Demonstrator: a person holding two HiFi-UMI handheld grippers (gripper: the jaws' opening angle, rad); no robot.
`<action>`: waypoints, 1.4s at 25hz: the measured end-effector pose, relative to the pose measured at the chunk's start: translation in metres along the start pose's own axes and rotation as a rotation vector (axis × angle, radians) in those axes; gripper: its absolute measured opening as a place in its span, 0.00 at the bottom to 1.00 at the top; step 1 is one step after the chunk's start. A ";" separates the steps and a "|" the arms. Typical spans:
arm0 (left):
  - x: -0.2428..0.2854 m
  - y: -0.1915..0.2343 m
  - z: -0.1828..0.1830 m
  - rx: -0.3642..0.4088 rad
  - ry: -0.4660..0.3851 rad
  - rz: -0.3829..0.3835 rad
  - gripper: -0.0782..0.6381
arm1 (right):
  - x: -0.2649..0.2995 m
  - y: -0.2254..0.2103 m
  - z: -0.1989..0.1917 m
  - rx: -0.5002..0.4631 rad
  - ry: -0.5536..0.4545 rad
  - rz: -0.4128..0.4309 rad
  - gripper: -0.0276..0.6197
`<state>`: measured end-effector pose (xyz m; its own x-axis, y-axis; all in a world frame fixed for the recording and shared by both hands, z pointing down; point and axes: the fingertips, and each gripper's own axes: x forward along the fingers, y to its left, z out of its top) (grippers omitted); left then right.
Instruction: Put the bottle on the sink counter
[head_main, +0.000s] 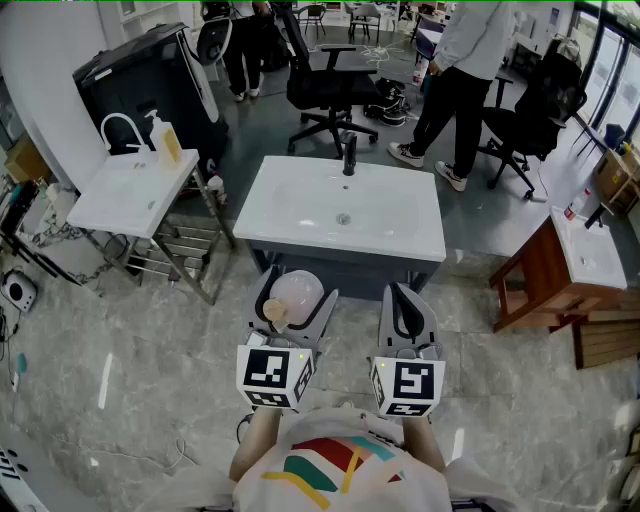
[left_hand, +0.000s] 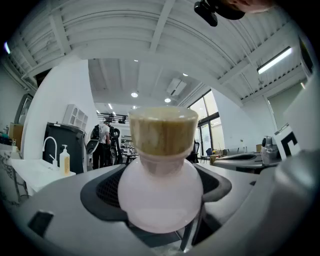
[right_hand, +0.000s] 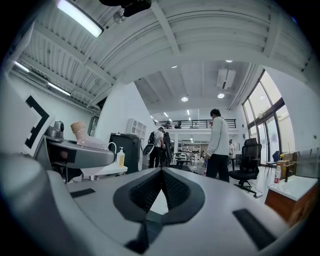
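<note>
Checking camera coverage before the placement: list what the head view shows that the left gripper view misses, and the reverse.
Head view only: the wide sink counter with its black tap, and the wooden stand at right. Left gripper view only: the ceiling and its strip light. Both: the round pink bottle with a cork, clamped in the left hand-held gripper, and the soap dispenser on the small sink at left.

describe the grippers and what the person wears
The left gripper and right gripper are grey shells, their fingers lined with black textured pads. Each bears a white cube with black square markers. The shirt is white with red, green, yellow stripes.
</note>
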<state>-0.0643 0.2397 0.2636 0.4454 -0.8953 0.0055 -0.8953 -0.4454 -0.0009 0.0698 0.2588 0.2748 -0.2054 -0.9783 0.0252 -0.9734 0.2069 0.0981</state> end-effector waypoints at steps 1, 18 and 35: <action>0.001 0.001 0.000 0.002 0.000 -0.002 0.68 | 0.001 0.000 0.000 0.001 0.000 -0.004 0.06; 0.019 -0.013 -0.003 0.012 0.001 -0.019 0.68 | 0.000 -0.017 -0.008 0.020 -0.014 -0.005 0.06; 0.033 -0.032 -0.010 0.005 -0.019 0.017 0.68 | -0.004 -0.041 -0.029 0.013 0.008 0.041 0.06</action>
<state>-0.0207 0.2246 0.2735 0.4298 -0.9028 -0.0133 -0.9029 -0.4298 -0.0061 0.1137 0.2539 0.3000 -0.2443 -0.9690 0.0367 -0.9654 0.2466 0.0843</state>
